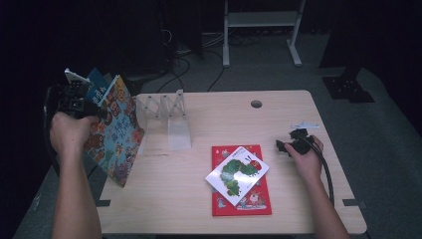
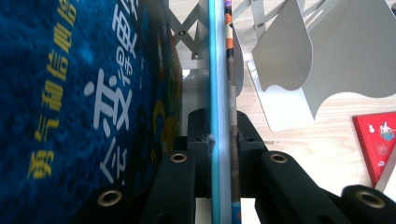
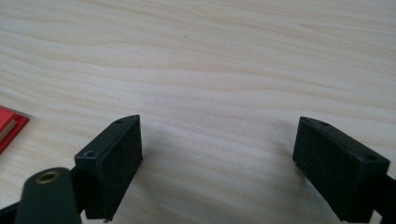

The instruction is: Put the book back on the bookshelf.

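My left gripper has its black jaws clamped on the edges of two thin picture books, held upright over the table's left edge beside the white folding metal book rack. My right gripper rests with jaws spread wide on the pale wooden table, just right of the red book under the white caterpillar book.

Lit counter, dark room
The counter is evenly bright against black surroundings; the blue book cover is blurred close up, and soft shadows lie under the right tongs.
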The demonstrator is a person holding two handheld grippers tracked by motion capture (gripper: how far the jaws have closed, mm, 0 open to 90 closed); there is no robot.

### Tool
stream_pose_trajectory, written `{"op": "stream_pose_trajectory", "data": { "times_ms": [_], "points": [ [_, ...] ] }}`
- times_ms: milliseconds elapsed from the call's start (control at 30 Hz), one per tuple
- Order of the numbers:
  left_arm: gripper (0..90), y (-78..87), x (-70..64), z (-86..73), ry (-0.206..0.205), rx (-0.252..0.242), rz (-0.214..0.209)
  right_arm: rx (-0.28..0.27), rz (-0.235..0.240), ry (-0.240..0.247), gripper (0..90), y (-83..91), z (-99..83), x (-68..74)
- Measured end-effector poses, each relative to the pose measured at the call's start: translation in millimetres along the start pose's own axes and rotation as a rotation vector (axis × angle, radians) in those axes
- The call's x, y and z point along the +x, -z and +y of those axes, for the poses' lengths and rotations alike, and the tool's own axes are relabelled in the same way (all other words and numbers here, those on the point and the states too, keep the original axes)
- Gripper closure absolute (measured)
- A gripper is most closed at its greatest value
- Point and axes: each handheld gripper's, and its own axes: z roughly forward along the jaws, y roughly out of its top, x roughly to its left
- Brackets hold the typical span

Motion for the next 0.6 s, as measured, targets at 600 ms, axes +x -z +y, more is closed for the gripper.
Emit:
{"op": "stream_pose_trajectory", "data": {
  "times_ms": [600],
  "points": [
    [73.0, 9.7, 1.7, 3.0, -0.031, -0.021, 0.013, 0.0, 0.0, 0.0, 14.7, 0.1, 0.0, 0.0]
  ]
}}
